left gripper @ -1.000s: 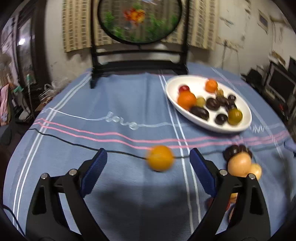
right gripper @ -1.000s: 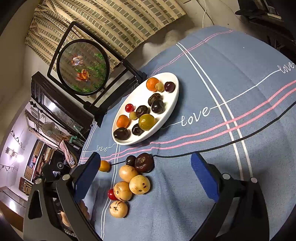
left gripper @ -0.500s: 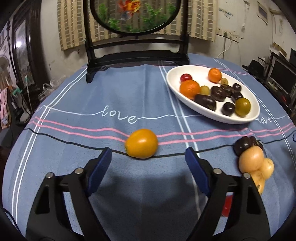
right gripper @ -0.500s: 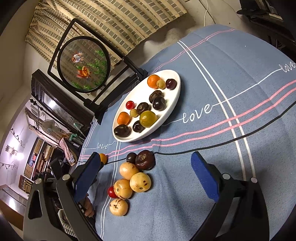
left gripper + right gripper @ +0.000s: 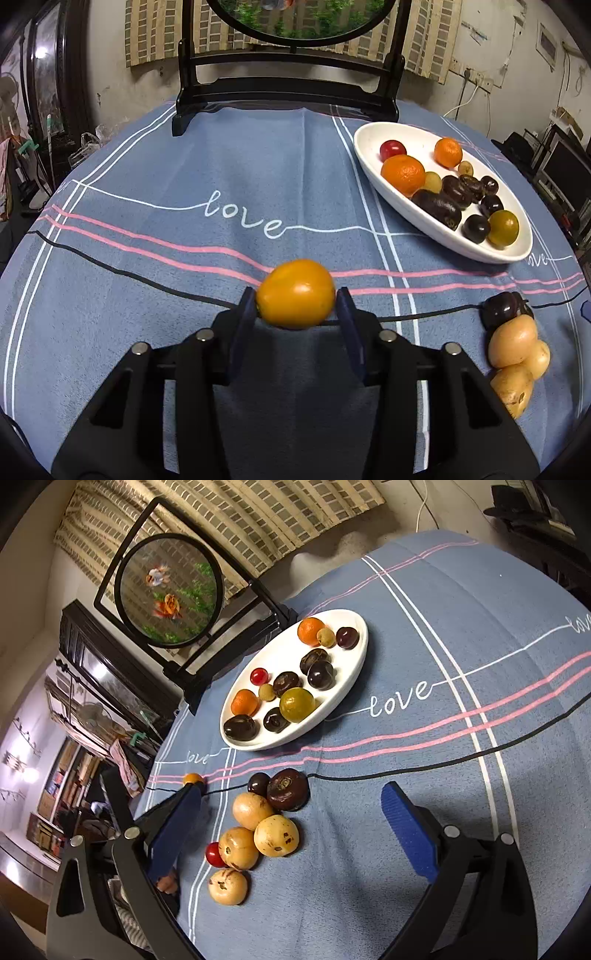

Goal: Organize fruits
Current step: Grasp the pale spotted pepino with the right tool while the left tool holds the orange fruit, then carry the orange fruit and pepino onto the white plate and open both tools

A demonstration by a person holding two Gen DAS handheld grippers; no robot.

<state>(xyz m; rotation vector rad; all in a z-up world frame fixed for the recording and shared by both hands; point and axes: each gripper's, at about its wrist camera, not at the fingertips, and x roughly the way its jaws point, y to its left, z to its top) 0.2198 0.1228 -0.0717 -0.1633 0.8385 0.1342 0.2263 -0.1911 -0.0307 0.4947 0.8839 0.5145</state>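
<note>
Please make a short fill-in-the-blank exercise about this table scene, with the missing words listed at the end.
1. The left hand-held gripper is shut on an ____ fruit.
2. The white plate holds ____ red cherry tomato.
3. The word on the blue tablecloth is ____.
4. The right hand-held gripper is ____.

Missing words: orange; one; love; open

Both pictures are sharp, with no blur. The room is dim, and soft light falls on the blue tablecloth (image 5: 155,177) from above. A dark shadow lies on the cloth just under and behind the jaws in the left view, and another sits between the jaws in the right view. Bright lamps (image 5: 22,771) glare white far off to the left of the right jaws. The edges bend round and the corners go black.
</note>
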